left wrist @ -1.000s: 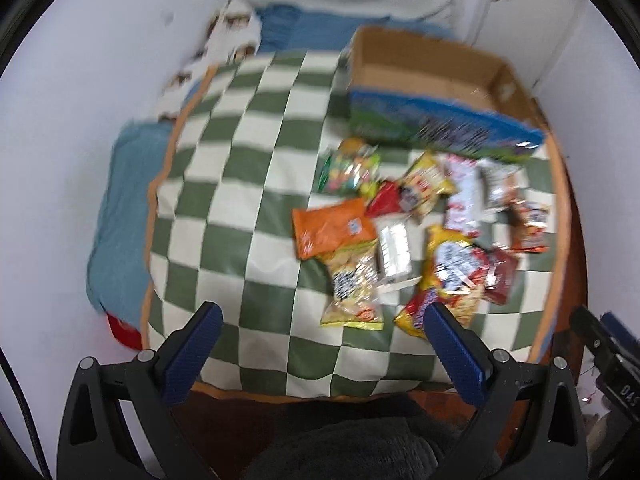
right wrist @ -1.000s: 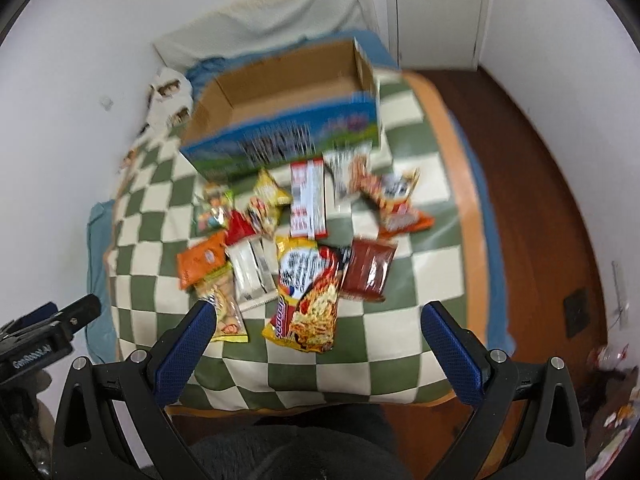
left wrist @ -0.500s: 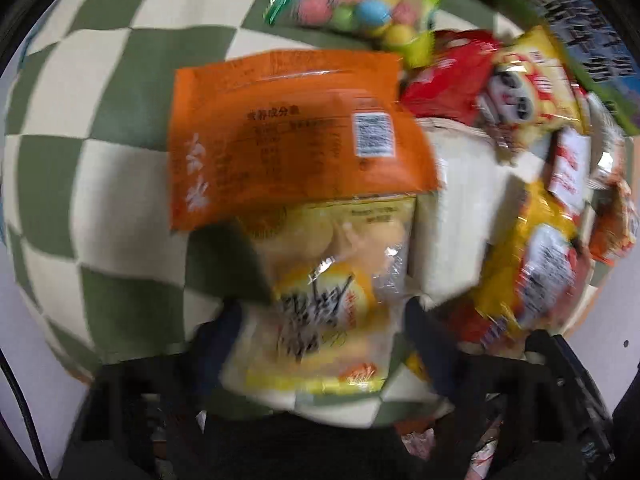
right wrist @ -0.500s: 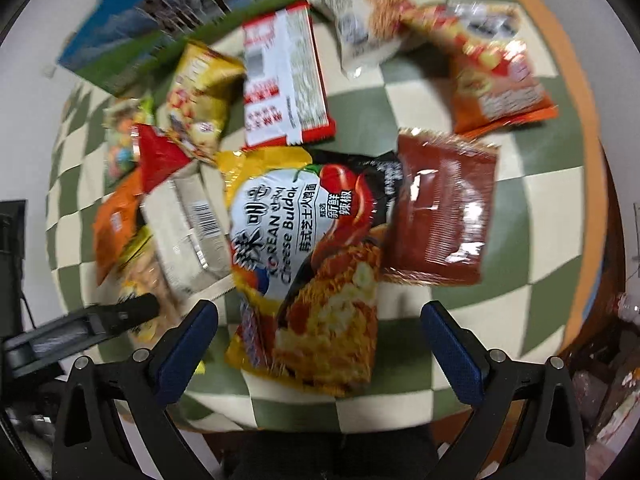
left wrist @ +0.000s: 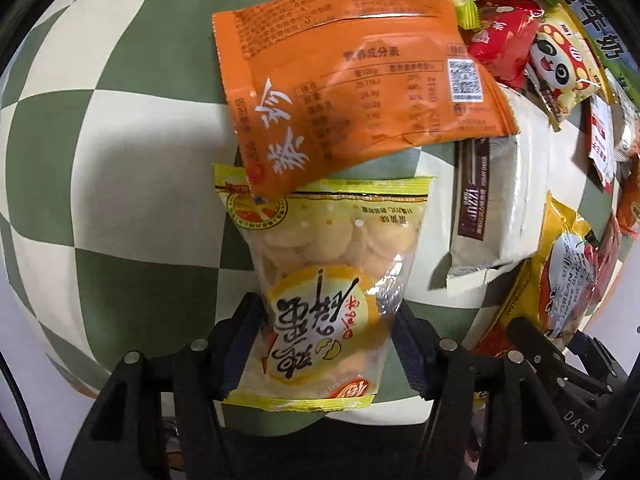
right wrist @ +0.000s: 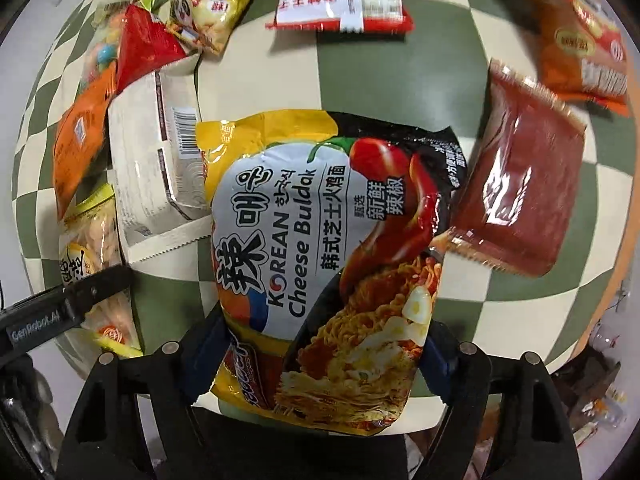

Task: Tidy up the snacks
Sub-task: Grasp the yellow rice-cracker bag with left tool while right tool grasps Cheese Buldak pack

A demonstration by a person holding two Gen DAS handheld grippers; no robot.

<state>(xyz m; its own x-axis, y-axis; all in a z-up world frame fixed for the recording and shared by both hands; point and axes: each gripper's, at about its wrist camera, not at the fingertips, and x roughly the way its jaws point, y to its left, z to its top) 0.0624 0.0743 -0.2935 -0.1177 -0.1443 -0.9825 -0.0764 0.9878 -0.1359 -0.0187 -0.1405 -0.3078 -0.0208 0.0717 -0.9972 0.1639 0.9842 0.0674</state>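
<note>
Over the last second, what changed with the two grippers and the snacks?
Both came down from above the spread. The left gripper closed its jaws on the cookie bag; the right gripper closed on the noodle pack. The orange pouch and other snacks lie unchanged.

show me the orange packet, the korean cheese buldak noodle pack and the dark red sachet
orange packet (left wrist: 360,80), left wrist view, on its printed nutrition table
Korean Cheese Buldak noodle pack (right wrist: 320,264), right wrist view, on its front label
dark red sachet (right wrist: 520,184), right wrist view, on its glossy middle
</note>
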